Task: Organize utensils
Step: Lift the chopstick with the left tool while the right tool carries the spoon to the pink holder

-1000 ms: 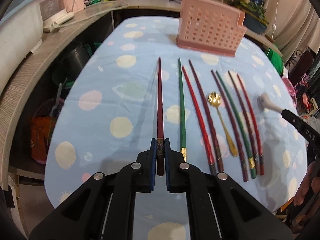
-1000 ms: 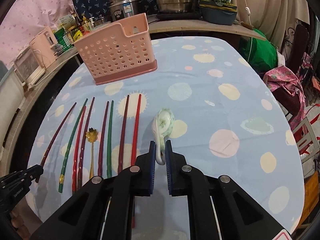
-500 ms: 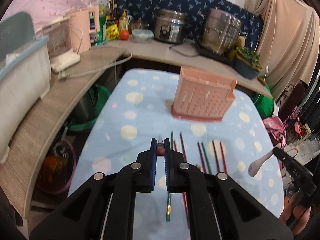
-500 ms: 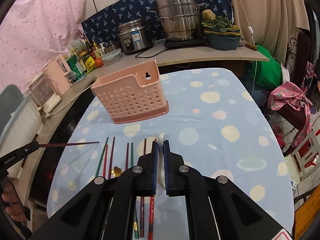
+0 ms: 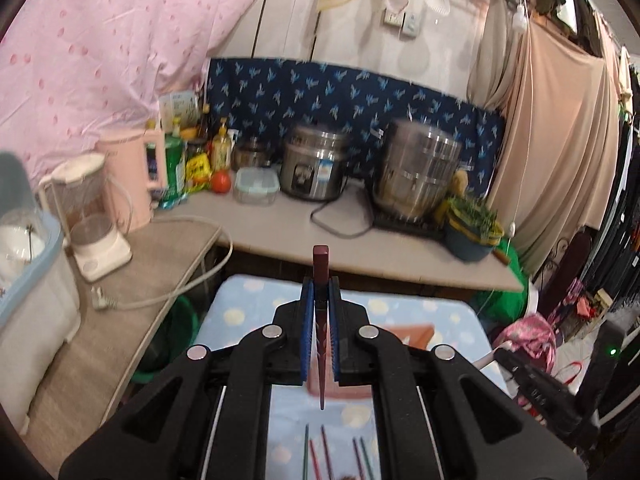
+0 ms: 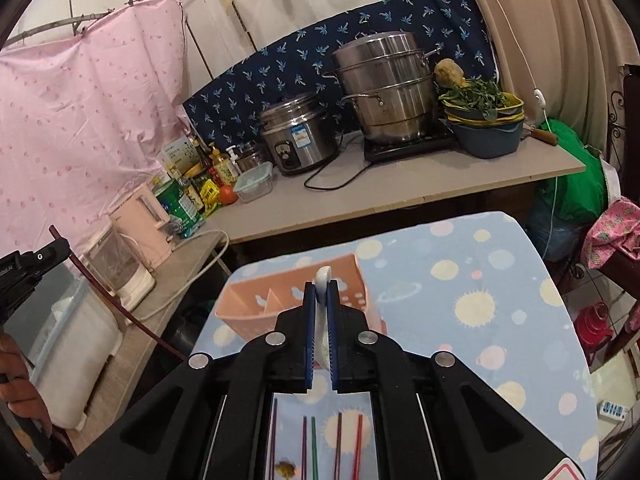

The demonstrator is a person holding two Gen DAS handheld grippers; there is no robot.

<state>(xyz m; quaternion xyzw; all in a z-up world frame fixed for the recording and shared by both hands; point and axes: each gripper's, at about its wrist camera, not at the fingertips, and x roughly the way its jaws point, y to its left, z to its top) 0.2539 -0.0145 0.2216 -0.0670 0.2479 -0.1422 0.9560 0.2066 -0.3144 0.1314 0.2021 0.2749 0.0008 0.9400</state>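
Right wrist view: both tools carry utensils.
Right tool (image 6: 320, 292) clamps spoon (image 6: 322, 280) upright, basket (image 6: 280, 304) just ahead below; left tool (image 5: 320, 292) clamps chopstick (image 5: 321, 320).

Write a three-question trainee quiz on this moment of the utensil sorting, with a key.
1. True or false: the left gripper is shut on a dark red chopstick.
2. What does the right gripper hold?
A. the gold spoon
B. a white ceramic spoon
C. a green chopstick
3. Fill in: in the right wrist view, the pink utensil basket stands on the blue dotted tablecloth, and its inside shows at least one ______.

Key
1. True.
2. B: the white ceramic spoon sits between the blue pads.
3. Divider.
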